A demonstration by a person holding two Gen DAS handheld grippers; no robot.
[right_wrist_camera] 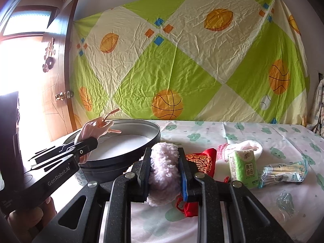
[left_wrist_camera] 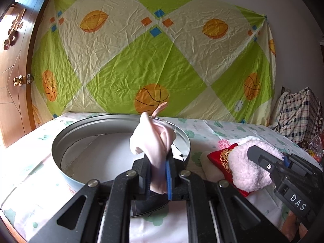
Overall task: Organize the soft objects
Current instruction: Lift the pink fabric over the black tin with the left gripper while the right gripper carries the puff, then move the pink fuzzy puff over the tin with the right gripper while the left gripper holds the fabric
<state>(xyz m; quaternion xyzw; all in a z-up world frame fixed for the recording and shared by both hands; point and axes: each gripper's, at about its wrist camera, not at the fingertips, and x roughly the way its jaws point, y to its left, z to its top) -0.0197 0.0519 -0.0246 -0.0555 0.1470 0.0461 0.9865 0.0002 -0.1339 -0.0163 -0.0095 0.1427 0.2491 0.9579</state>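
Left claw (left_wrist_camera: 159, 174) is clamped on a pale pink cloth (left_wrist_camera: 154, 141), smooth and limp, bunched above its fingers, a thin strap poking up, held over the round tin (left_wrist_camera: 60, 141) just ahead. Right claw (right_wrist_camera: 164, 172) is squeezed shut on a fluffy pink fleece (right_wrist_camera: 165, 162), nubbly and thick, bulging between its pads, a red pouch (right_wrist_camera: 202, 160) just beside it.

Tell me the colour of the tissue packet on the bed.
Green and white tissue packet, shown best in the right wrist view.
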